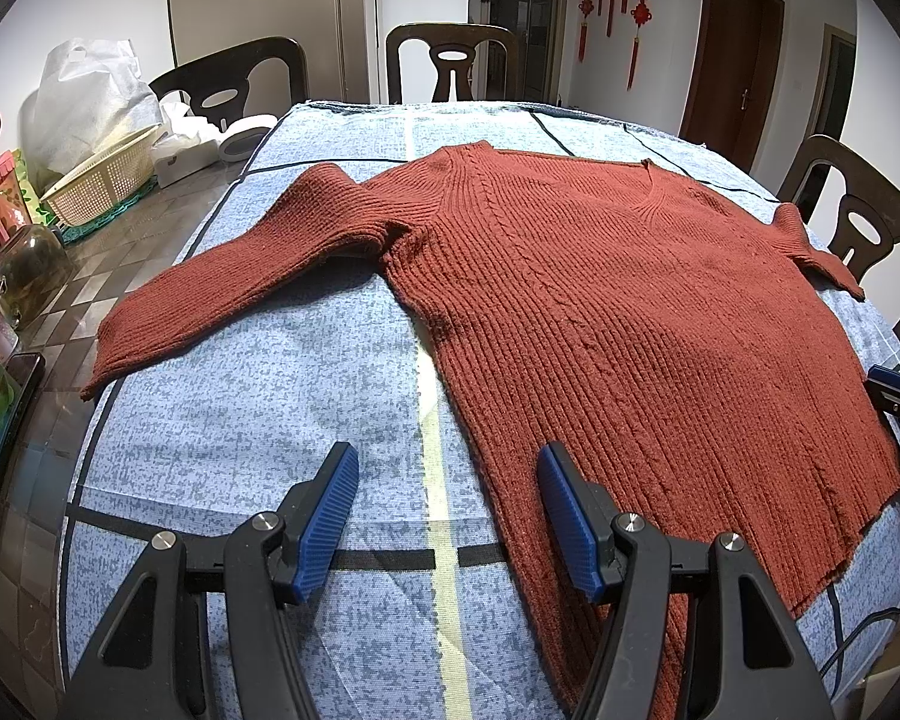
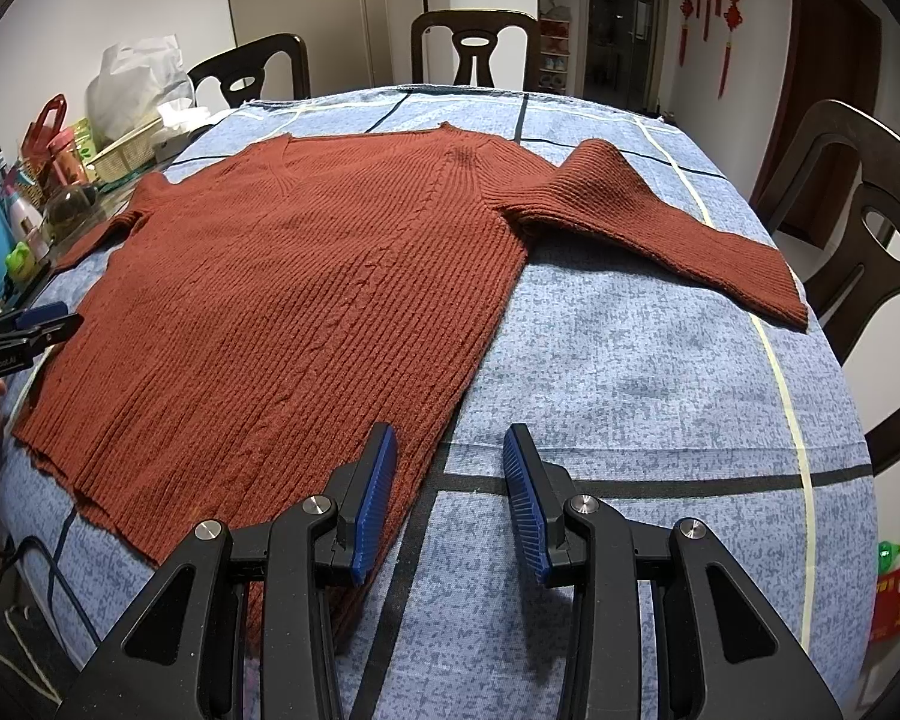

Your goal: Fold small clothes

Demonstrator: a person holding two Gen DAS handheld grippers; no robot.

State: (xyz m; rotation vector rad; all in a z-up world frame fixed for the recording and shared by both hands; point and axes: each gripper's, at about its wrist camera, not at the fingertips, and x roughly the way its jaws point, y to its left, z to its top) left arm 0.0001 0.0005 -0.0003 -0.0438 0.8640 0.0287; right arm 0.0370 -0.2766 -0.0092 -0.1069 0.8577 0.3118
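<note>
While both pairs of fingers stand released and hold nothing, the left gripper (image 1: 447, 516) and the right gripper (image 2: 450, 498) hover over the near hem corners of the red sweater (image 1: 630, 312), which lies flat on the tabletop (image 1: 240, 438). For a clean fold, I think each should pinch both knit layers.

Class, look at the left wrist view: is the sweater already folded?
No, the rust-red ribbed sweater lies spread flat on the blue tablecloth, sleeves out.
</note>
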